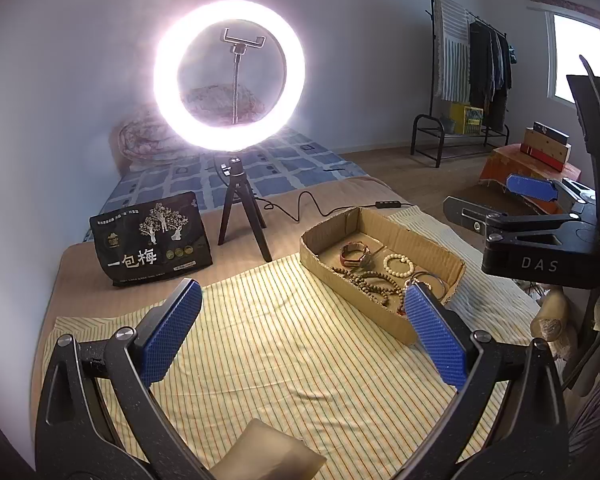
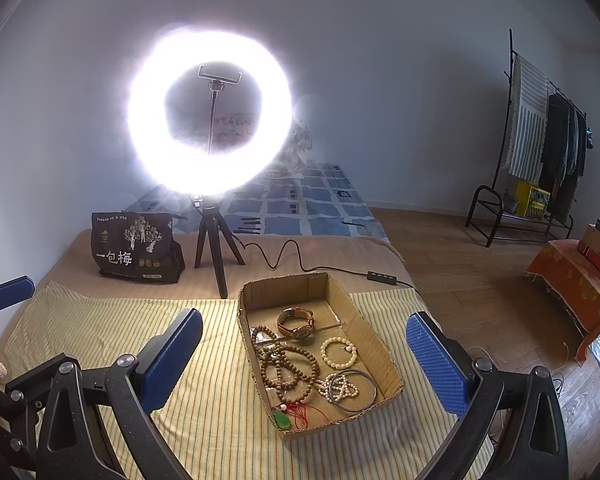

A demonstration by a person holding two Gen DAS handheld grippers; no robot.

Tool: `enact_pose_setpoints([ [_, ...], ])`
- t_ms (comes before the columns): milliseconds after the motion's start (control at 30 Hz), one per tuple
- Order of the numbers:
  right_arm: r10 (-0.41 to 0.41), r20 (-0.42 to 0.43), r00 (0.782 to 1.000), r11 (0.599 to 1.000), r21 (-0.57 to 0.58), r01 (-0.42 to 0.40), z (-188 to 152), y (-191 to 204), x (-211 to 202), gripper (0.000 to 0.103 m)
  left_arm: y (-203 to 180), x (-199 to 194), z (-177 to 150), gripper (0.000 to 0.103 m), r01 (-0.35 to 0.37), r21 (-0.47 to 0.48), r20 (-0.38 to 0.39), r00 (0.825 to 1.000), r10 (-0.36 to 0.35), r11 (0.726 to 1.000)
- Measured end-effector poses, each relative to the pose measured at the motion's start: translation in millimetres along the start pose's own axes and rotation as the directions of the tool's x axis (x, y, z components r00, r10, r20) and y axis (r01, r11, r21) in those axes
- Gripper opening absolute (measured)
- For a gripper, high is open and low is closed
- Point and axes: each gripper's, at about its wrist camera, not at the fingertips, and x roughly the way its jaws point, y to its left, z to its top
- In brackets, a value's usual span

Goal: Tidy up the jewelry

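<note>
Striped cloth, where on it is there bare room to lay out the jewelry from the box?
The striped cloth is bare left of the cardboard box, from the near edge back to the tripod and snack bag. A thin strip runs right of the box. The box is crowded: watch, wooden beads, white bracelet, bangle, jade pendant.

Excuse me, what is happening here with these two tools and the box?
A person holds a gripper in each hand over a striped cloth, in front of a lit ring light. Both the left gripper and the right gripper are open and hold nothing. The jewelry lies in a cardboard box: a watch, wooden beads, a white bracelet, a metal bangle and a green pendant. Nothing lies on the cloth outside the box.
</note>
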Motion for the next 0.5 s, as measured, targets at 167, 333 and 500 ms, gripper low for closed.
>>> enact_pose_setpoints([
  [167, -0.002, 0.000, 1.000, 1.000, -0.002, 0.002, -0.2, 0.3, -0.1, 0.103, -0.6, 0.5, 0.5, 0.103, 0.001, -0.006, -0.004, 1.000, -0.001, 1.000],
  [333, -0.002, -0.003, 1.000, 1.000, 0.000, 0.002, -0.8, -0.5, 0.4, 0.103, -0.2, 0.9, 0.6, 0.103, 0.002, 0.001, -0.006, 1.000, -0.002, 1.000],
  [500, -0.001, -0.005, 1.000, 1.000, 0.001, 0.001, -0.9, -0.9, 0.8, 0.103, -0.1, 1.0, 0.4, 0.103, 0.002, -0.001, -0.006, 1.000, -0.002, 1.000],
])
